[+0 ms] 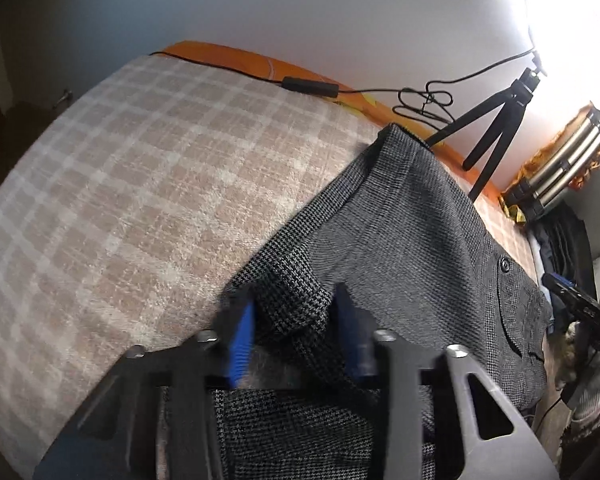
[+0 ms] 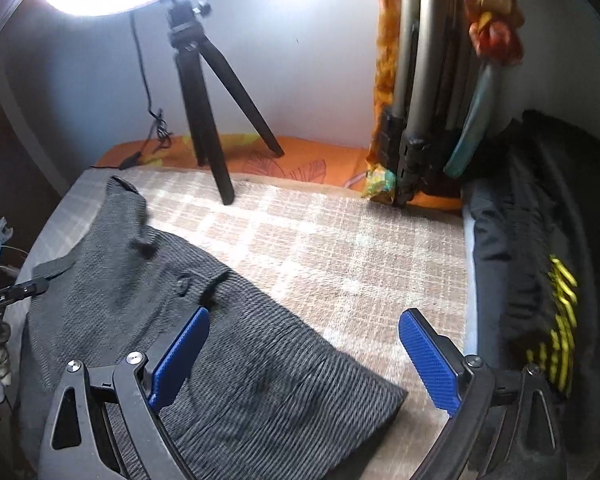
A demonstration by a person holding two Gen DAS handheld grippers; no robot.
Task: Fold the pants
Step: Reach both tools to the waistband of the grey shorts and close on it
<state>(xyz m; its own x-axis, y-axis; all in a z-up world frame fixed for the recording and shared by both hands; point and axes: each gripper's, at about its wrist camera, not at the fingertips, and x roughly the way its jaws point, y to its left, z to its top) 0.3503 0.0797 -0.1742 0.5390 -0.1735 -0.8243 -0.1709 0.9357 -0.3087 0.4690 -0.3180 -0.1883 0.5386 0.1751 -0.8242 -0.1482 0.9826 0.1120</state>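
A lived-in home bedroom: a bed spread with a beige-and-white checked blanket (image 1: 148, 184) over an orange leaf-print sheet (image 2: 300, 160), set against a plain white wall (image 1: 300, 20), with dark clothes piled (image 2: 540, 240) alongside and a black tripod lamp (image 2: 204, 92).

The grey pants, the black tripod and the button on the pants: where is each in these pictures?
grey pants (image 2: 260, 360): right wrist view, on the flat fabric near the lower corner.
black tripod (image 2: 204, 92): right wrist view, on its front leg.
button (image 1: 504, 265): left wrist view, on the button's face.
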